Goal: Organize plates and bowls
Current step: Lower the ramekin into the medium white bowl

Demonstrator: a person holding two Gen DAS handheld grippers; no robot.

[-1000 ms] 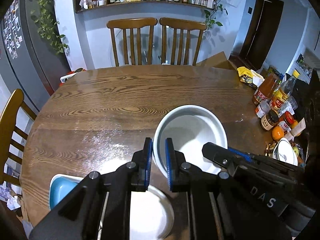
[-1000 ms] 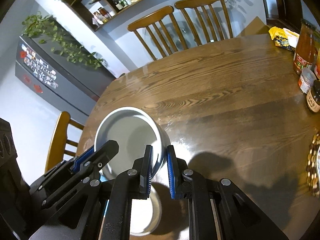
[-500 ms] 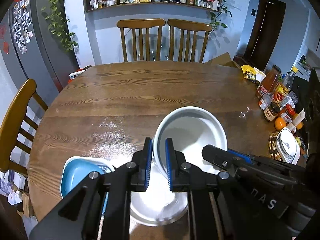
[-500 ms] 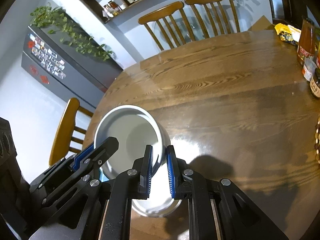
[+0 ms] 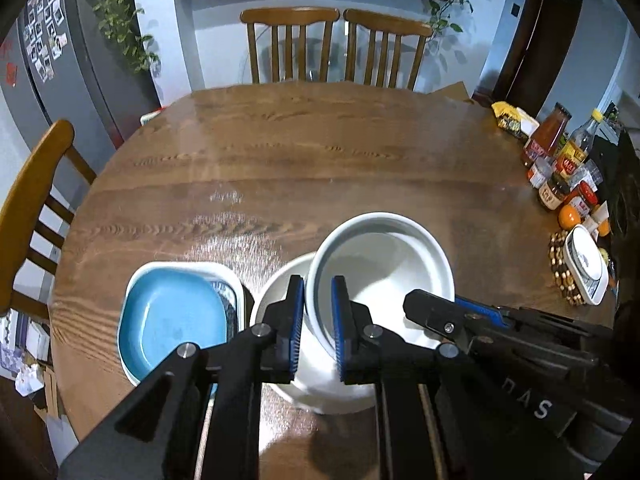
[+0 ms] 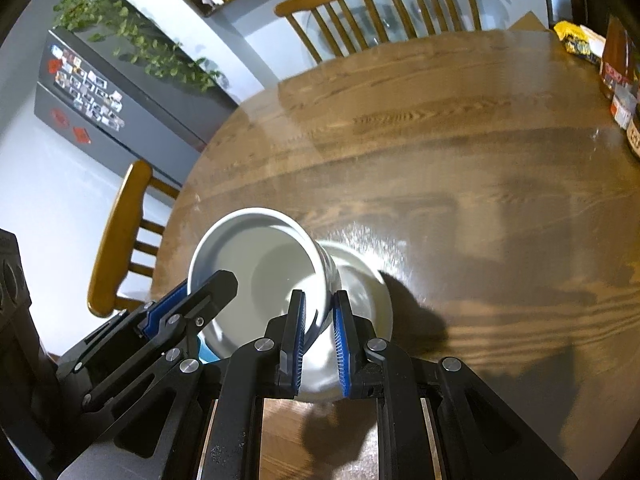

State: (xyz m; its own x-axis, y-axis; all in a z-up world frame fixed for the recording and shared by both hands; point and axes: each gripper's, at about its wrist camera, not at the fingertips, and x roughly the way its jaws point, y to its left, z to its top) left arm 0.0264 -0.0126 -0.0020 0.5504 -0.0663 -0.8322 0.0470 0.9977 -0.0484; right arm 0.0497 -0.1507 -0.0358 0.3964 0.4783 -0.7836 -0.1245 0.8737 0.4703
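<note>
A deep white bowl (image 5: 384, 264) hangs above the round wooden table (image 5: 280, 152), held by both grippers. My left gripper (image 5: 318, 320) is shut on its left rim; my right gripper (image 6: 319, 332) is shut on its right rim. In the right wrist view the same white bowl (image 6: 256, 264) tilts toward the left. Directly under it lies a white plate (image 5: 280, 292), partly hidden, also seen as the white plate (image 6: 368, 288) on the right side. A blue square plate (image 5: 172, 316) rests in a white square dish (image 5: 224, 272) just left of the white plate.
Bottles, jars and oranges (image 5: 560, 176) crowd the table's right edge, with a white scale (image 5: 586, 268) on a beaded mat. Wooden chairs stand at the far side (image 5: 336, 48) and the left (image 5: 28, 200). A dark fridge (image 5: 52, 64) stands at the back left.
Both grippers have carried the white bowl back toward the near edge and lower. The white plate and the blue square plate have come fully into view beneath and beside it.
</note>
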